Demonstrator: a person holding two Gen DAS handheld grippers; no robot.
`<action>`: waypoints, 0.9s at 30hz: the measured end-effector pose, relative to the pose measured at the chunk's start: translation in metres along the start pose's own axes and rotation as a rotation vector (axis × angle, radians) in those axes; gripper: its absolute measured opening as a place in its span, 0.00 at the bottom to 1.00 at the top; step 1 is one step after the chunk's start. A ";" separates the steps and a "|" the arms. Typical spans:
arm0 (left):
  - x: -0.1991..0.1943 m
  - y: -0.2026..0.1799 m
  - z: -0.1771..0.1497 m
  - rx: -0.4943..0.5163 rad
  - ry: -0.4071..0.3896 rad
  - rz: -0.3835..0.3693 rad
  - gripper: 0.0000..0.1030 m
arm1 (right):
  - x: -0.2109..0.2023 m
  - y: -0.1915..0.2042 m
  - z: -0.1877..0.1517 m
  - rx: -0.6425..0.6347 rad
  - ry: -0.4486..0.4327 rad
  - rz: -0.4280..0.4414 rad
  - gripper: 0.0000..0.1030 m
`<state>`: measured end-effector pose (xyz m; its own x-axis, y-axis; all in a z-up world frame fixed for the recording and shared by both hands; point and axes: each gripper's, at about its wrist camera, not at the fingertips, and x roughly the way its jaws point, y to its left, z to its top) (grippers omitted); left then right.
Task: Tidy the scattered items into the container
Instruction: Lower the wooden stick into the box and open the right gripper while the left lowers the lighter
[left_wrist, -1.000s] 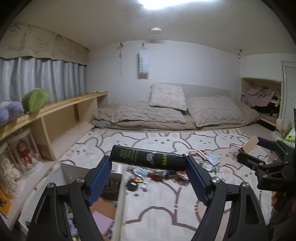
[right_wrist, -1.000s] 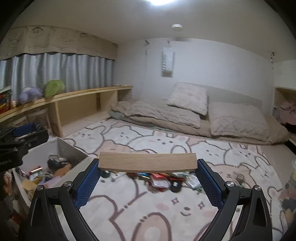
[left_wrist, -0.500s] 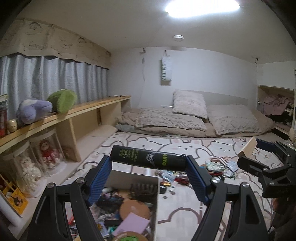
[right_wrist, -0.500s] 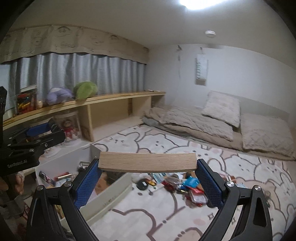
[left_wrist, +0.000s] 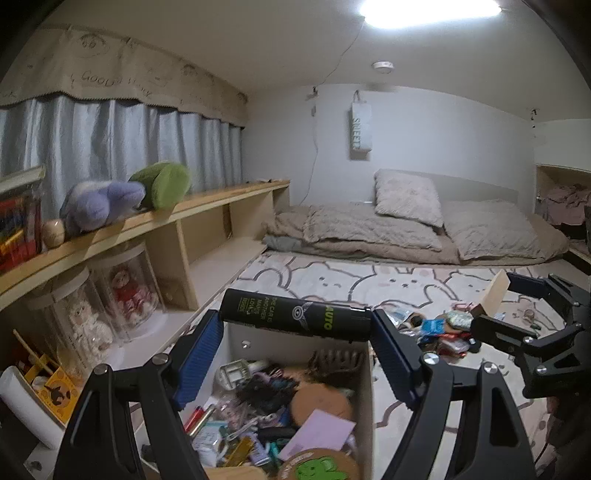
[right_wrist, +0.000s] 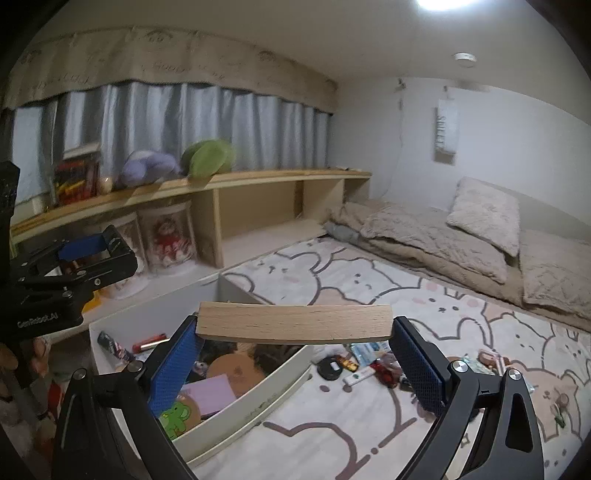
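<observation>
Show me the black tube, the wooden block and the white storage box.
black tube (left_wrist: 295, 315), left wrist view, label mid-body
wooden block (right_wrist: 294, 322), right wrist view, front face
white storage box (right_wrist: 255, 400), right wrist view, near side wall

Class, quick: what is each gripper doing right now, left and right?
Left gripper: closed on a black tube, held crosswise.
Right gripper: closed on a wooden block, held crosswise.

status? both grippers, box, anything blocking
Left gripper shut on black tube; right gripper shut on wooden block. Both over white box, already crowded. More clutter on rug. Nothing blocking.
</observation>
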<state>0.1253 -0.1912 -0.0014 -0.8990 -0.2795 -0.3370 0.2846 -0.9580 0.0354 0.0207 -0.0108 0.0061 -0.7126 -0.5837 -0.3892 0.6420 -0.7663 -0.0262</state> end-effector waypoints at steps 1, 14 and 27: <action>0.002 0.004 -0.003 -0.003 0.008 0.003 0.78 | 0.004 0.003 0.000 -0.006 0.008 0.008 0.96; 0.056 0.050 -0.047 -0.039 0.220 0.004 0.78 | 0.049 0.031 0.001 -0.082 0.106 0.076 0.97; 0.102 0.064 -0.086 0.029 0.403 -0.013 0.78 | 0.093 0.052 -0.014 -0.248 0.241 0.101 0.97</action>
<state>0.0808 -0.2756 -0.1142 -0.6984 -0.2254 -0.6793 0.2593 -0.9643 0.0533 -0.0083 -0.1008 -0.0444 -0.5740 -0.5505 -0.6063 0.7760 -0.6020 -0.1880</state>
